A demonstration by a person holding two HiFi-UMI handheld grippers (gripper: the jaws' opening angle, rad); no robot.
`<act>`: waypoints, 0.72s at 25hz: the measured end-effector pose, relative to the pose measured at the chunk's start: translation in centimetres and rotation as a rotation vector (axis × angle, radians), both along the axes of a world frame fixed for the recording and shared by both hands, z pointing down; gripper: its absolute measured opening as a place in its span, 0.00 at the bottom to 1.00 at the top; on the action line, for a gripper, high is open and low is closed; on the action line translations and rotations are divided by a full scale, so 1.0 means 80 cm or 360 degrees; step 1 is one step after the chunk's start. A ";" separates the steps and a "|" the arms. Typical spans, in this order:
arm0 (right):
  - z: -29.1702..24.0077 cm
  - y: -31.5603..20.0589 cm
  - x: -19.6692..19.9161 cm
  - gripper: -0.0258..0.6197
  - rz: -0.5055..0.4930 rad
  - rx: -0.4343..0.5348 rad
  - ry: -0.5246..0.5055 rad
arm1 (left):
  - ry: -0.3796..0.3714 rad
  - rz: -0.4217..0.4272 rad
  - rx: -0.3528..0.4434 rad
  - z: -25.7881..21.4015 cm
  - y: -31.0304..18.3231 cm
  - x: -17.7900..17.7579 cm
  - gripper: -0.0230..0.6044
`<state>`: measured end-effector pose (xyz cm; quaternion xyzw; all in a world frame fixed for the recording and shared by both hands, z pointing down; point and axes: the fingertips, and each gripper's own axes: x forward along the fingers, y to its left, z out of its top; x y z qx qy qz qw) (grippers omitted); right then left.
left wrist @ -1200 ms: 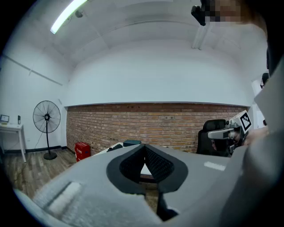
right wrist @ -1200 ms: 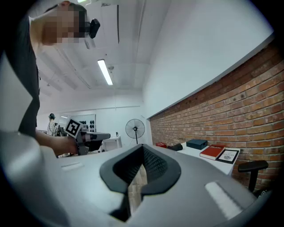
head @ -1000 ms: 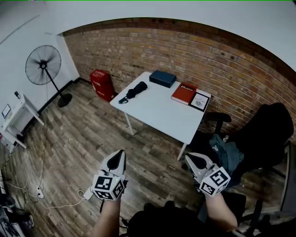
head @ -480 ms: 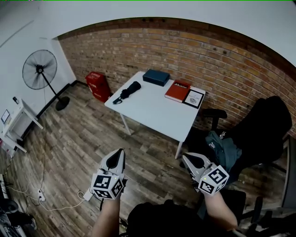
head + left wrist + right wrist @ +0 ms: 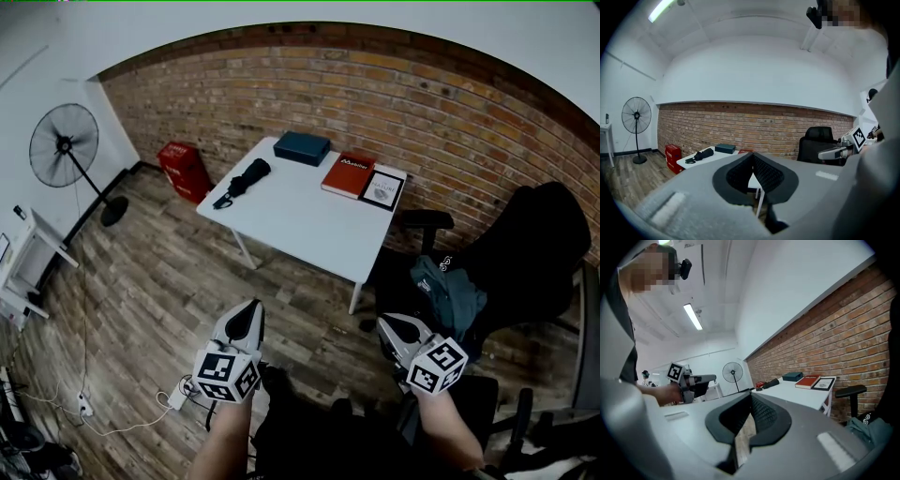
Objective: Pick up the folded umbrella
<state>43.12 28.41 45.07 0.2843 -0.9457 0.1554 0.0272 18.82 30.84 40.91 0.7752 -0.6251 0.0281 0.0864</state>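
The umbrella [image 5: 246, 177] lies at the table's [image 5: 281, 234] far left corner, well apart from the 2 grippers. Left gripper [image 5: 248, 310] and right gripper [image 5: 387, 324] are closed, empty. It likely handles light, soft fabric over a stiff core; grip mid-body.

Black folded umbrella [image 5: 242, 180] lies flat near the white table's [image 5: 300, 220] left end.
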 end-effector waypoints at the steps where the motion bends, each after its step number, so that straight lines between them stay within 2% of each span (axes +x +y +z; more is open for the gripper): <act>1: 0.004 -0.006 0.000 0.04 0.0024 -0.0011 0.0010 | 0.0006 0.0015 -0.0004 0.003 -0.007 -0.003 0.05; 5: 0.018 -0.032 -0.019 0.04 0.0098 -0.0050 0.0056 | 0.0042 0.0061 -0.0019 0.018 -0.039 -0.030 0.05; 9: 0.030 -0.061 -0.068 0.04 0.0145 -0.0087 0.0102 | 0.0081 0.0083 -0.0038 0.032 -0.074 -0.089 0.05; 13: 0.030 -0.097 -0.146 0.04 0.0153 -0.0098 0.0122 | 0.0078 0.0100 -0.0052 0.036 -0.114 -0.168 0.05; 18: 0.017 -0.136 -0.262 0.04 0.0082 -0.0070 0.0119 | 0.0104 0.0096 -0.0046 0.033 -0.153 -0.264 0.05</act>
